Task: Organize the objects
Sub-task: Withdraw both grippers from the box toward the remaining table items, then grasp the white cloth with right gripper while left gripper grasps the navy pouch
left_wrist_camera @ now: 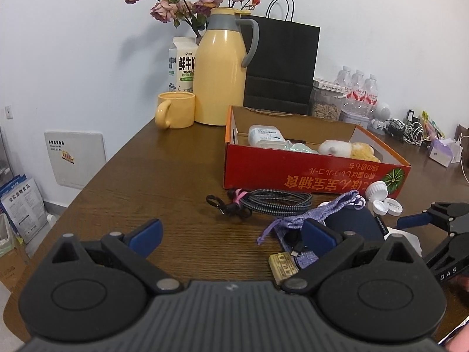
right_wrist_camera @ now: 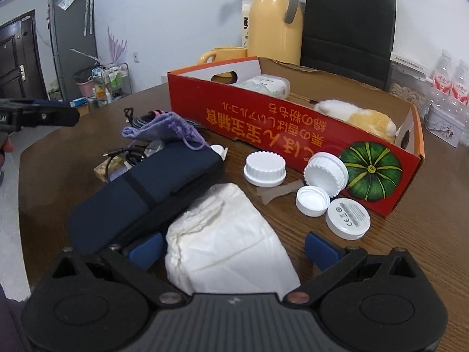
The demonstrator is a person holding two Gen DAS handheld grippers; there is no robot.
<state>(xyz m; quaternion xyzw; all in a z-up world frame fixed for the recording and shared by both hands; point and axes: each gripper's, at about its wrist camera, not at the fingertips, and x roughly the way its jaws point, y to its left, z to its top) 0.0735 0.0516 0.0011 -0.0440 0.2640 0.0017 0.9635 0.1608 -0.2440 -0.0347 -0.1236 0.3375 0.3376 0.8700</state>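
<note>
A lived-in home: behind the wooden surface (right_wrist_camera: 410,264) stand a fridge (right_wrist_camera: 73,32), front door (right_wrist_camera: 17,55) and toiletries rack (right_wrist_camera: 112,80).

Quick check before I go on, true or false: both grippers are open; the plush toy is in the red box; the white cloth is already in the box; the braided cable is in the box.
1. Both grippers are open. True: the left gripper and right gripper both gape.
2. The plush toy is in the red box. True.
3. The white cloth is in the box. False: it lies on the table, between the right fingers.
4. The braided cable is in the box. False: it lies outside, in front.
</note>
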